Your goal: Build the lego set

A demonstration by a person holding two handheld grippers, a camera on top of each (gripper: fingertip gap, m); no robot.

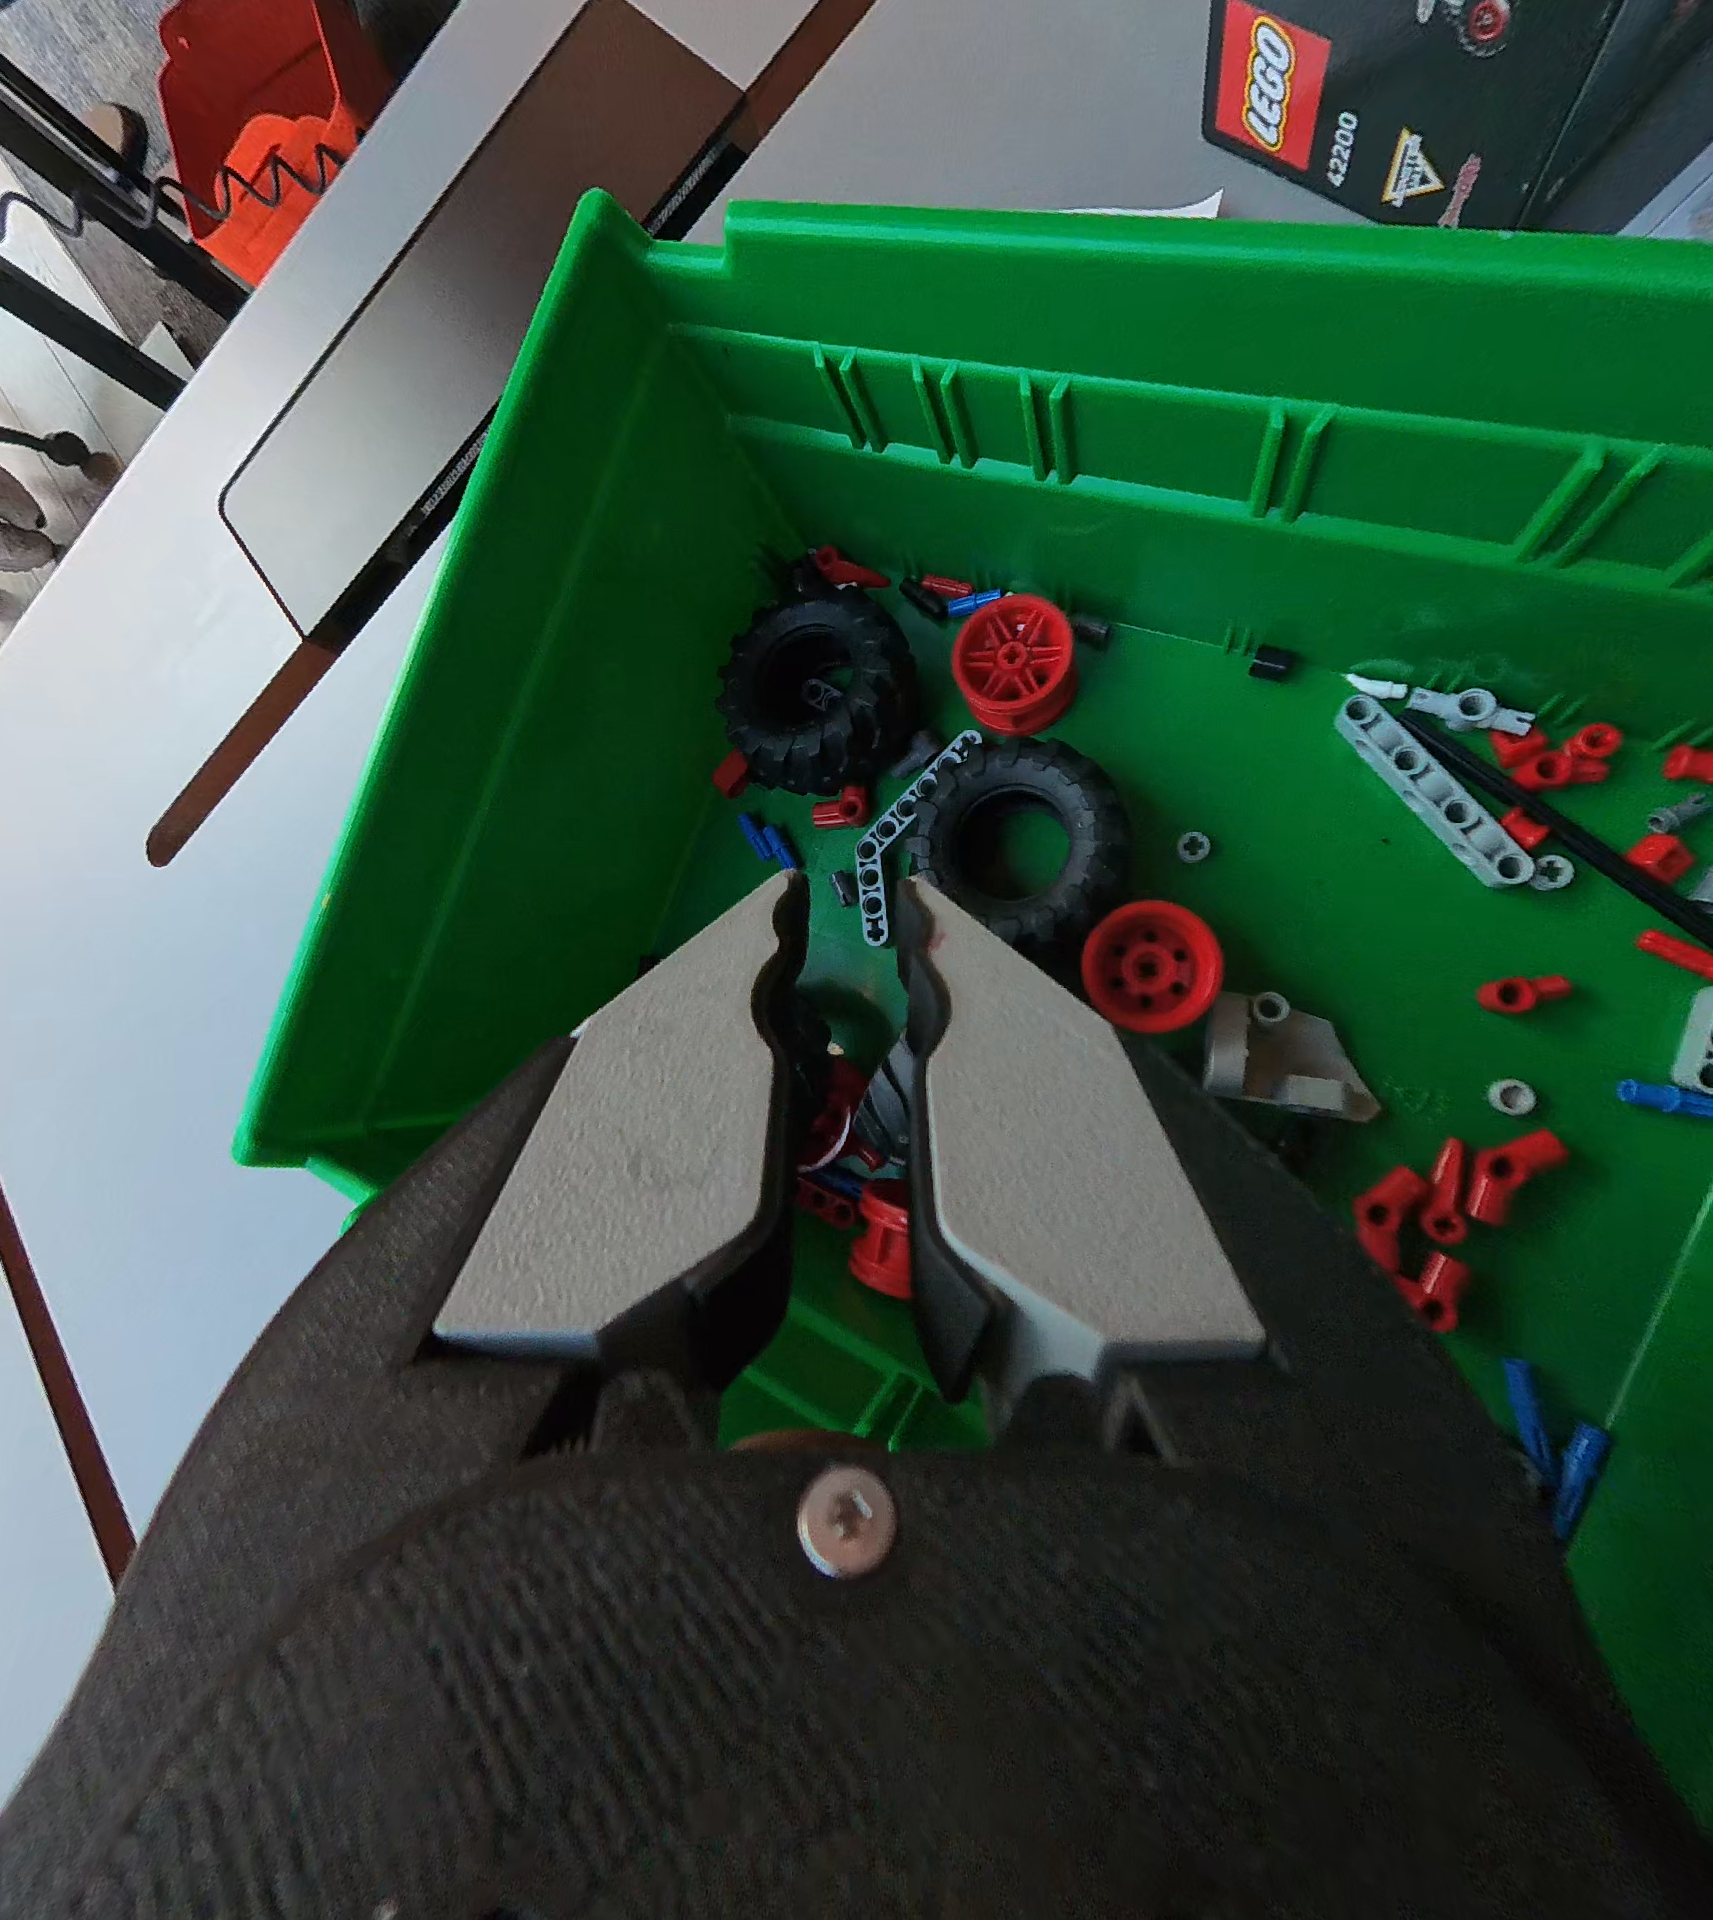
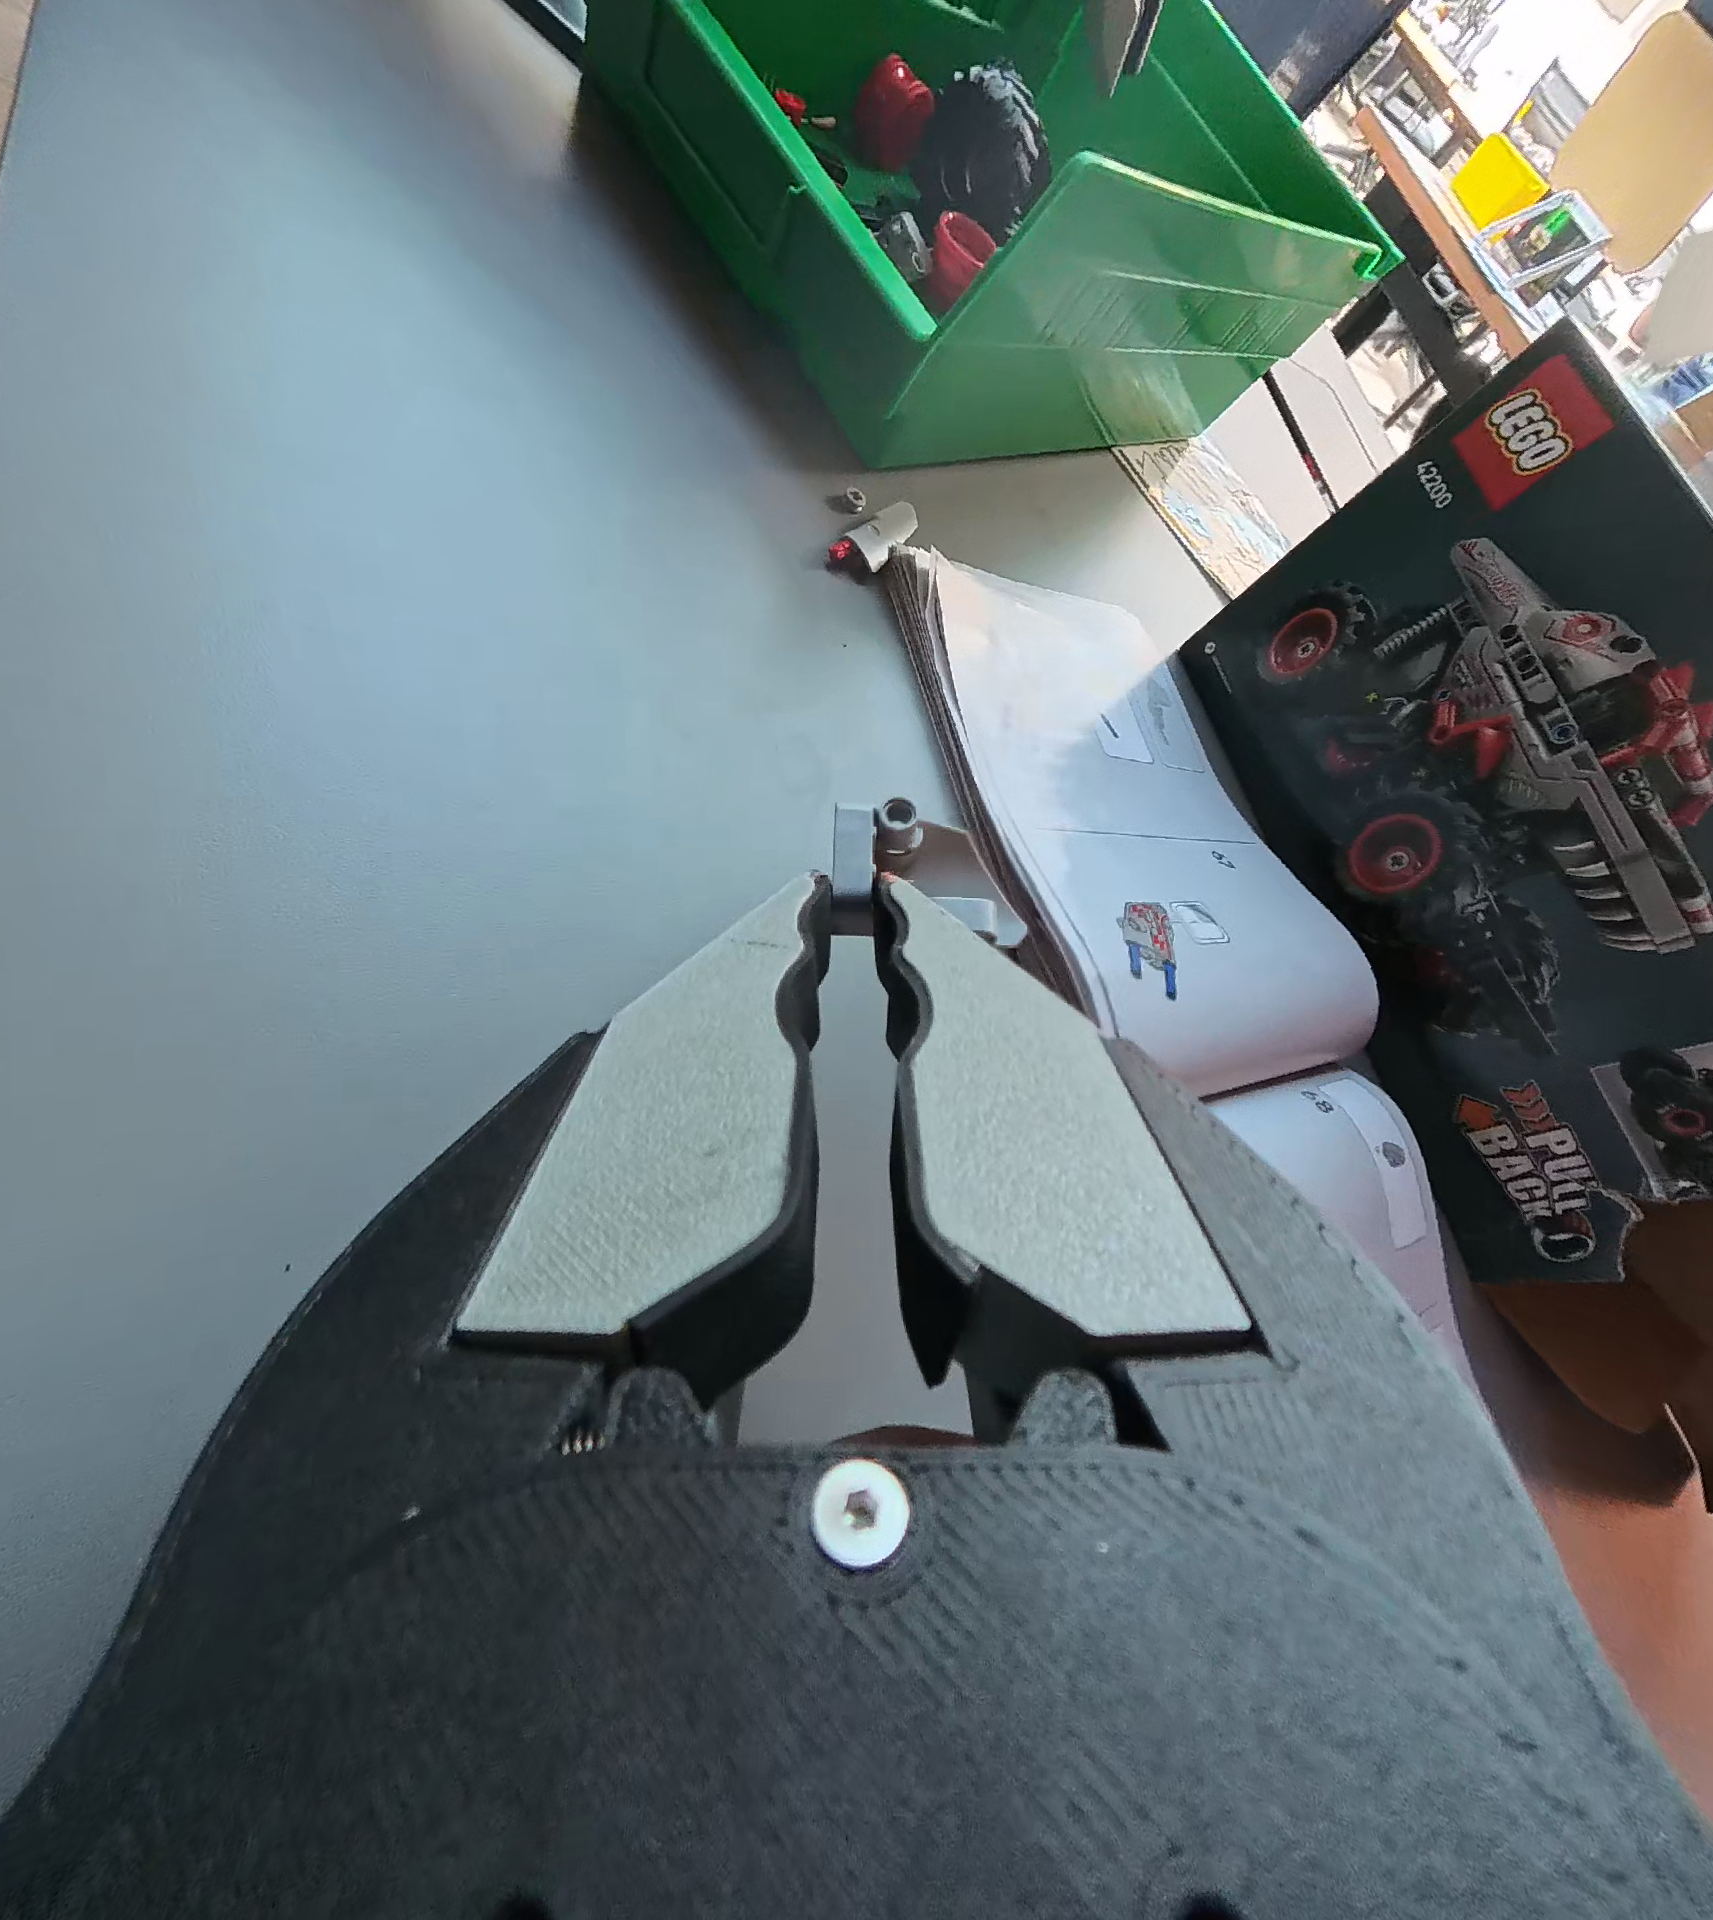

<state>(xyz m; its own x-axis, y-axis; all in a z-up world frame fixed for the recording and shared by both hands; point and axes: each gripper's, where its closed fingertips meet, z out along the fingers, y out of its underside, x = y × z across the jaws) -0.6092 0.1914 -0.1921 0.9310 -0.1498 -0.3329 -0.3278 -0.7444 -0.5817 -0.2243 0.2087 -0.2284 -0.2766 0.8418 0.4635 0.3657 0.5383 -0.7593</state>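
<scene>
Right gripper (image 2: 852, 902) is clamping a small grey plastic lego piece (image 2: 854, 844) at our fingertips, just above the grey tabletop (image 2: 312, 727), beside the open white instruction booklet (image 2: 1122, 831). We are holding the left gripper (image 1: 850, 883) slightly apart, gripping nothing, over the green plastic bin (image 1: 1039, 343). It is hovering by a bent grey lego beam (image 1: 893, 842), black rubber tyres (image 1: 1023, 831) and red wheel hubs (image 1: 1013, 660). Loose red and blue pins are lying scattered on the bin floor. The dark lego box (image 2: 1558, 779) is standing past the booklet.
</scene>
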